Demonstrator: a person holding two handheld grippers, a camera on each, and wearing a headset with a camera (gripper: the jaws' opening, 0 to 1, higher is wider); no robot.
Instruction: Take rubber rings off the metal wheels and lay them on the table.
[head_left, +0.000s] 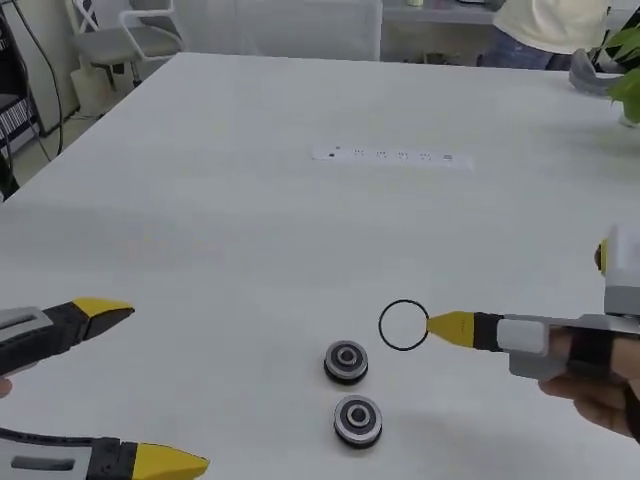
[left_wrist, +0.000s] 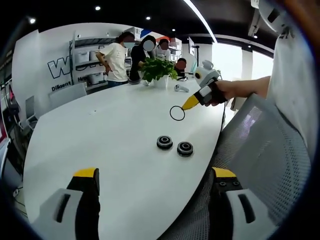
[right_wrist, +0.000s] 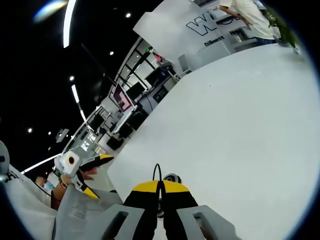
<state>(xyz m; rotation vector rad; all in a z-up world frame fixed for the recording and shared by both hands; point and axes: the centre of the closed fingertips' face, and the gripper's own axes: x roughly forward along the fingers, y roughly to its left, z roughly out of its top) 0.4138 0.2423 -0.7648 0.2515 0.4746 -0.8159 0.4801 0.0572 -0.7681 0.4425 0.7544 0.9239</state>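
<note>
Two metal wheels with dark rims lie flat near the table's front edge, one (head_left: 346, 362) just behind the other (head_left: 358, 420); both also appear in the left gripper view (left_wrist: 164, 142) (left_wrist: 185, 149). A thin black rubber ring (head_left: 403, 325) hangs off the yellow tips of my right gripper (head_left: 438, 326), which is shut on the ring's edge, right of the wheels. The right gripper view shows the ring (right_wrist: 157, 172) edge-on between the shut tips (right_wrist: 160, 186), with one wheel (right_wrist: 172, 178) beyond. My left gripper (head_left: 155, 386) stands open at the lower left, holding nothing.
A white power strip (head_left: 392, 155) is set flush into the table's middle. A potted plant (head_left: 625, 80) stands at the far right end, with people behind it. Chairs (head_left: 140, 40) stand at the far left. A mesh chair back (left_wrist: 260, 150) is close on the right.
</note>
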